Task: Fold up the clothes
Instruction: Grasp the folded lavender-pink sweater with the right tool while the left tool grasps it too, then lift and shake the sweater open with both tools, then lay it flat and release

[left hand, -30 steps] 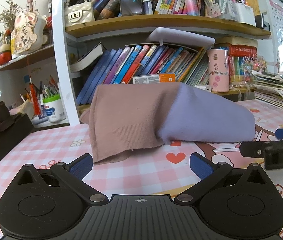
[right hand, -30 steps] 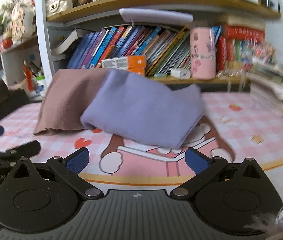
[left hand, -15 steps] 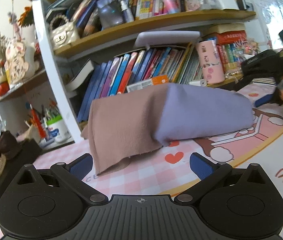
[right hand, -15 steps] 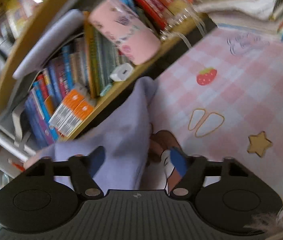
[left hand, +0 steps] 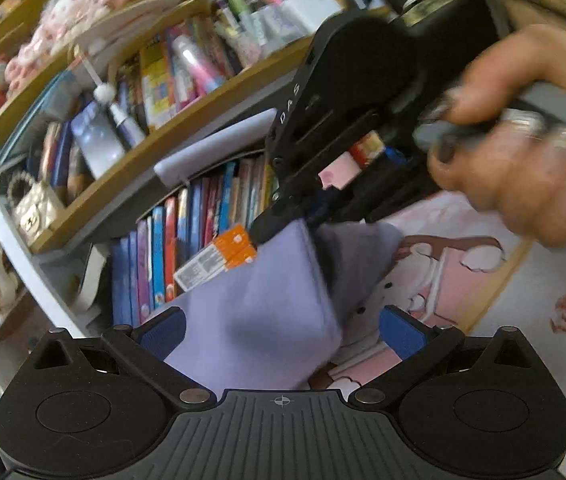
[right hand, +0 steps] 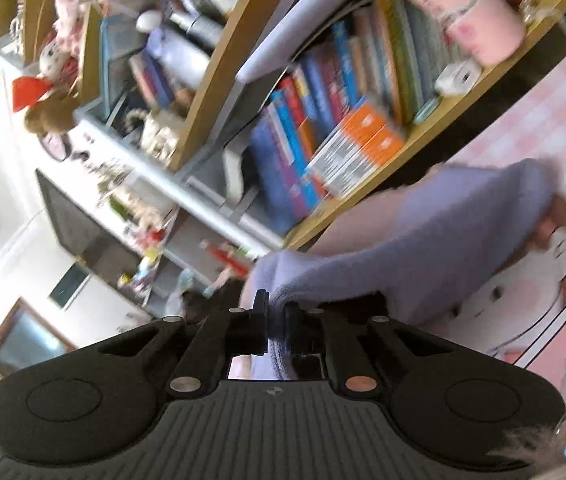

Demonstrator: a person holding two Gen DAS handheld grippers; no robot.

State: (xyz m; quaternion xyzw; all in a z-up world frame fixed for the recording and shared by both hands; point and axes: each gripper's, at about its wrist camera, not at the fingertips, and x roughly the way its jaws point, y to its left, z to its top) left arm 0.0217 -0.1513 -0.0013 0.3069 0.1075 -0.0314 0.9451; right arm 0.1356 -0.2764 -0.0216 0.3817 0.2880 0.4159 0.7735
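A: Where is your right gripper [right hand: 277,322] at this moment?

B: Your right gripper's jaws are drawn together, clamped on a bunched fold of the lilac garment [right hand: 435,236]. The cloth rises from the pink cartoon tablecloth [right hand: 535,320] up into the fingers, so that edge is off the surface while the far end lies on the table near the bookshelf [right hand: 219,60].

A: And the left one?

B: Your left gripper [left hand: 281,330] has its blue pads [left hand: 161,332] spread wide apart, holding nothing. The lilac garment [left hand: 259,300] lies between and just beyond them, a draped slope of fabric reaching up to the right.

A: Can you see the other tool from the left camera?

B: Yes. Your right gripper [left hand: 303,216] comes in from the upper right, with a hand [left hand: 519,168] wrapped round its handle, blurred. Its tips meet the top corner of the cloth.

A: What lies behind?

B: A row of upright books [left hand: 187,248] on the lower shelf and an orange box [left hand: 219,256] leaning in front of them, just left of the raised cloth. From the right camera a pink cylinder container [right hand: 463,12] stands on the shelf to the far right. A patch of dusty pink fabric [right hand: 363,220] shows beneath the lilac part, near the shelf edge.
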